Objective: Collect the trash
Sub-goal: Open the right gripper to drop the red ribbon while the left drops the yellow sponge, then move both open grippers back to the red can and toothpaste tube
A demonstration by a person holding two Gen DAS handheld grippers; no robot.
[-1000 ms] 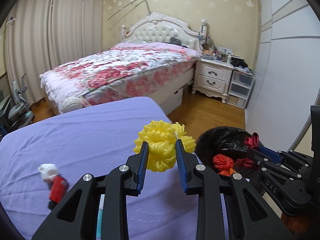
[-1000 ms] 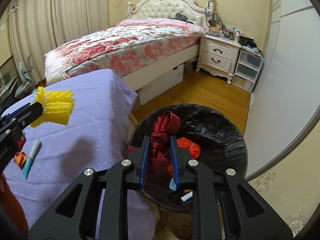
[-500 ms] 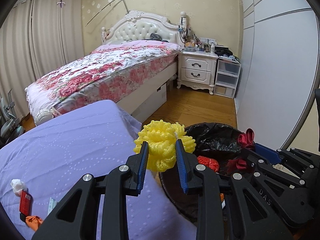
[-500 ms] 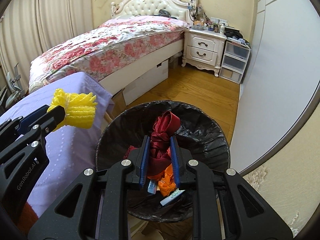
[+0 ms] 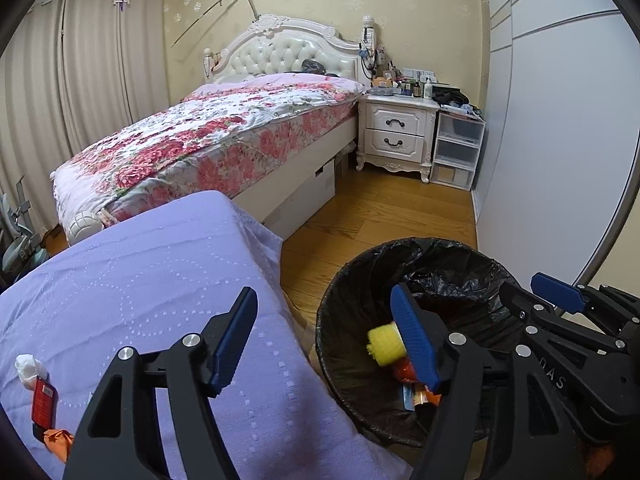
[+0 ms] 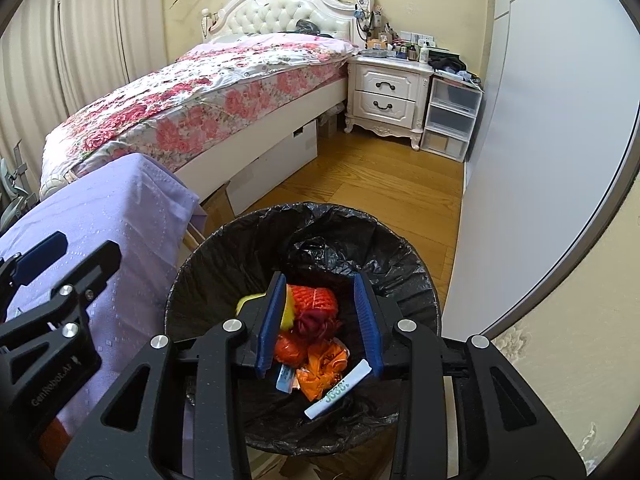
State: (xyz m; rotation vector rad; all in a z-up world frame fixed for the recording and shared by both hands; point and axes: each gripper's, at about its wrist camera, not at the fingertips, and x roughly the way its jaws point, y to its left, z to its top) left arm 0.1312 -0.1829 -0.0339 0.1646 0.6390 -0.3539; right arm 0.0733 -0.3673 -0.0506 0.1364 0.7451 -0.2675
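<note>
Both grippers hang over the round waste bin lined with a black plastic bag point(image 6: 404, 264), which stands on the wooden floor just beside the table draped in a lilac cloth point(image 5: 132, 280). That placement looks deliberate: anything let go above the bin's mouth falls straight in.

The left gripper point(image 5: 328, 340) has its blue-padded jaws spreading wide, with nothing between them. The yellow foam net sleeve point(image 5: 384, 344) lies in the bin, half hidden behind the gripper's right-hand pad.

The right gripper point(image 6: 320, 324) sits over the middle of the bin with its jaws parting to a moderate gap. Nothing is pressed between the pads, and the dark red crumpled ribbon point(image 6: 316, 322) rests on the heap below them.

The right wrist view looks straight down into the bin and shows its contents: the red-orange foam net point(image 6: 314, 298) beside the ribbon, orange crumpled wrappers point(image 6: 322, 368) and a white sachet with green print point(image 6: 340, 388). The left wrist view shows little of that.

The left wrist view alone shows what remains on the lilac cloth, well apart from the bin: a white crumpled tissue point(image 5: 29, 366), a small red packet point(image 5: 43, 400) and an orange scrap point(image 5: 58, 442). Judging by these, the collecting is not finished.
</note>
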